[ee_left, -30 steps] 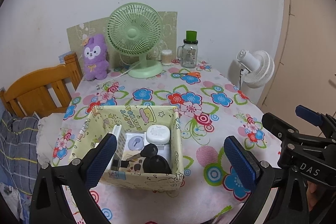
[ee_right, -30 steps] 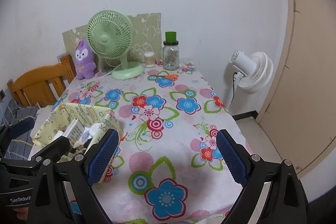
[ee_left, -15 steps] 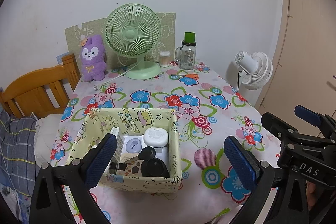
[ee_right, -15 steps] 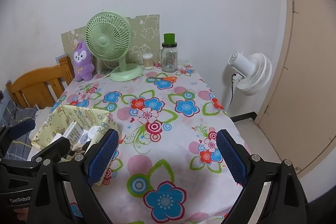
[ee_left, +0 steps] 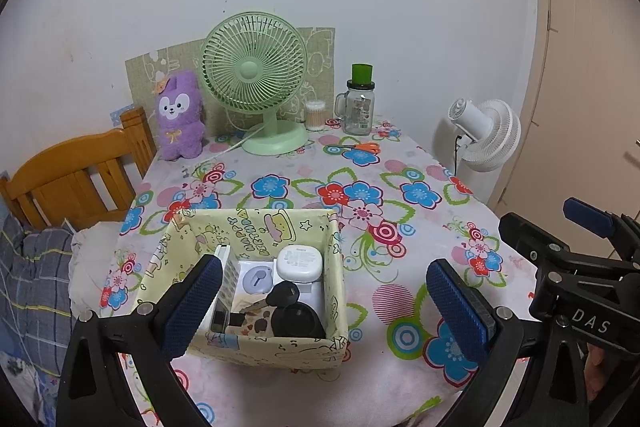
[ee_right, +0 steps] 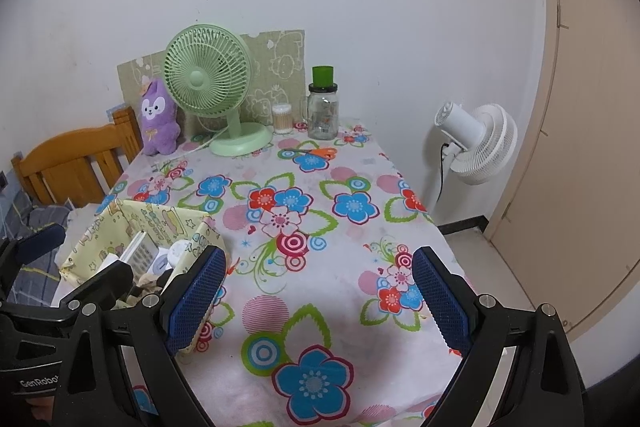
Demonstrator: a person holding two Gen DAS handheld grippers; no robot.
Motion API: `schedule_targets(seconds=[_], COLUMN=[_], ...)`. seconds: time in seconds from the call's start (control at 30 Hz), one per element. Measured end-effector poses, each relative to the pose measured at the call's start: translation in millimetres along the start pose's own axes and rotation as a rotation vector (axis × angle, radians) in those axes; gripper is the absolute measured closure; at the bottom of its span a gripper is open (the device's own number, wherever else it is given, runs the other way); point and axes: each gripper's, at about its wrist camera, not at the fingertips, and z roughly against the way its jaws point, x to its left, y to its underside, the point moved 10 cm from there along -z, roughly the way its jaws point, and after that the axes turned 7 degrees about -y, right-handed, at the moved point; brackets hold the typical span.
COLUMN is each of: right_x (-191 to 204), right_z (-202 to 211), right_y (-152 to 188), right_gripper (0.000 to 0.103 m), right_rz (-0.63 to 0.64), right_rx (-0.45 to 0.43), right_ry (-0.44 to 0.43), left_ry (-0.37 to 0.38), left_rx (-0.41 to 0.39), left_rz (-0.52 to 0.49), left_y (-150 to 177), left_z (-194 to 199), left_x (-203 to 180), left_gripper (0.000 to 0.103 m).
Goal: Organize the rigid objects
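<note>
A pale yellow cartoon-print box (ee_left: 335,283) (ee_right: 160,217) stands on the floral tablecloth near the front left. Inside it lie a white case (ee_left: 300,262), a lilac-topped white item (ee_left: 256,277), a black key fob (ee_left: 283,294), a black round case (ee_left: 298,321) and an upright calculator (ee_left: 228,277). My left gripper (ee_left: 326,303) hovers open above the box's near side, nothing between its fingers. My right gripper (ee_right: 318,301) hangs open over bare cloth to the right of the box. Orange-handled scissors (ee_left: 356,147) (ee_right: 314,153) lie far back.
At the table's back stand a green desk fan (ee_left: 256,87), a purple plush (ee_left: 178,119), a cotton swab jar (ee_left: 315,115) and a glass jar with a green lid (ee_left: 359,103). A wooden chair (ee_left: 76,179) is left, a white floor fan (ee_left: 486,135) right.
Both grippers have drawn back and risen from the table, so the box and the back objects appear smaller and farther. Nothing was grasped or let go.
</note>
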Motion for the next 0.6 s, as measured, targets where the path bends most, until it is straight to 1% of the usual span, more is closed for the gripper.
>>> schedule_targets(seconds=[0.23,0.4,0.6], right_x=[-1.9,-1.2,-0.8], right_z=[3.7,3.0,3.5], right_y=[-4.5,-4.3,-4.2], right_gripper=[0.007,0.007,0.007], right_rz=[-0.002,0.005,0.008], right_rx=[-0.014,-0.015,-0.017], right_ry=[0.004,0.002,0.000], left_ry=[0.012,0.044,0.023], left_rx=[0.001,0.012,0.006], left_rz=[0.009,0.039,0.031], left_y=[-0.2,0.4,1.6], left_z=[0.0,2.2,3.7], left_x=[-2.0,-1.8,0.7], left_gripper=[0.000,0.000,0.000])
